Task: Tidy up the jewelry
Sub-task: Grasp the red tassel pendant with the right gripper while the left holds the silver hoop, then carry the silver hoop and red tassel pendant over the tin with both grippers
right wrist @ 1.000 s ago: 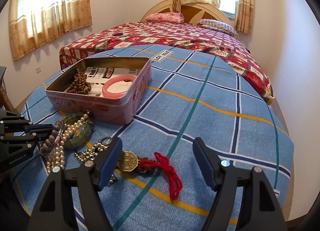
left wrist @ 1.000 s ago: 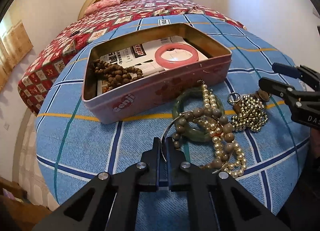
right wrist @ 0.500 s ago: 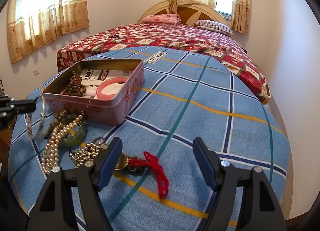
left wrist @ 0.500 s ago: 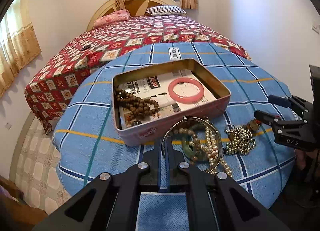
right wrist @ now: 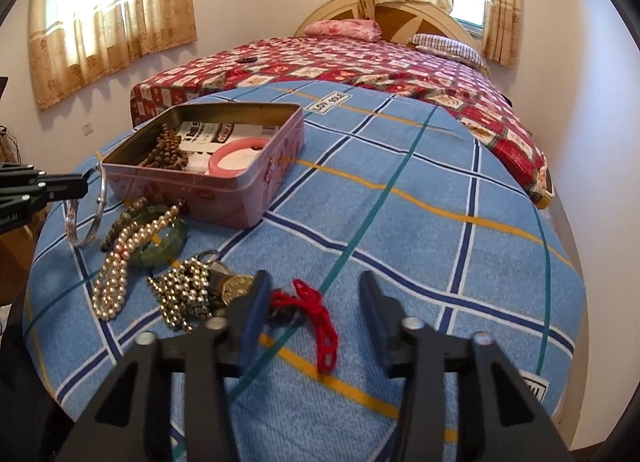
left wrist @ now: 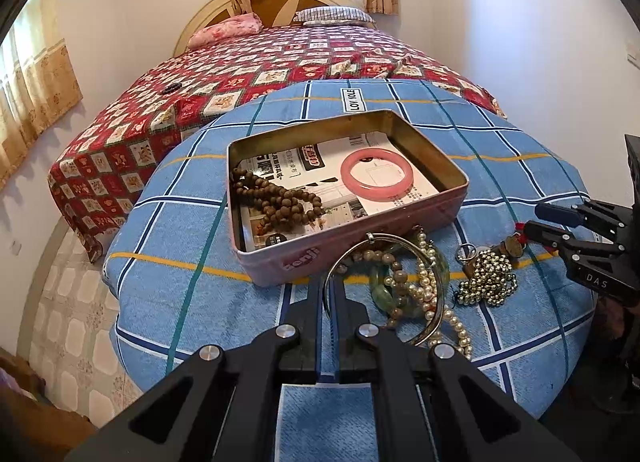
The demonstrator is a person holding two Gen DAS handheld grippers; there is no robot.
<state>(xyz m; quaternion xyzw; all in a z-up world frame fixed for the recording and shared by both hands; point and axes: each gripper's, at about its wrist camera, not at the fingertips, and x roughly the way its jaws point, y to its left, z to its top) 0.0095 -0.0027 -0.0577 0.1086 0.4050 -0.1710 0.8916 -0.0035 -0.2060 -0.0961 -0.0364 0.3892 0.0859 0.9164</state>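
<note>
My left gripper [left wrist: 330, 286] is shut on a thin silver bangle [left wrist: 438, 282] and holds it in the air in front of the pink tin box [left wrist: 360, 246]. The bangle also shows in the right wrist view [right wrist: 102, 198]. The box holds a pink bangle [left wrist: 377, 175] and brown wooden beads [left wrist: 276, 198]. On the blue cloth lie a green bangle [right wrist: 164, 240], a pearl string [right wrist: 116, 274], brown beads and a gold bead cluster [right wrist: 186, 294]. My right gripper [right wrist: 312, 302] is open over a brass charm with a red cord [right wrist: 316, 310].
The round table [right wrist: 440, 262] has a blue checked cloth. A bed with a red quilt [right wrist: 380, 62] stands right behind it. Curtained windows and white walls surround the room. Tiled floor [left wrist: 64, 322] lies to the left.
My left gripper has lifted the silver bangle off the jewelry pile and pulled back and up. My right gripper has moved in slightly over the red-corded charm.
</note>
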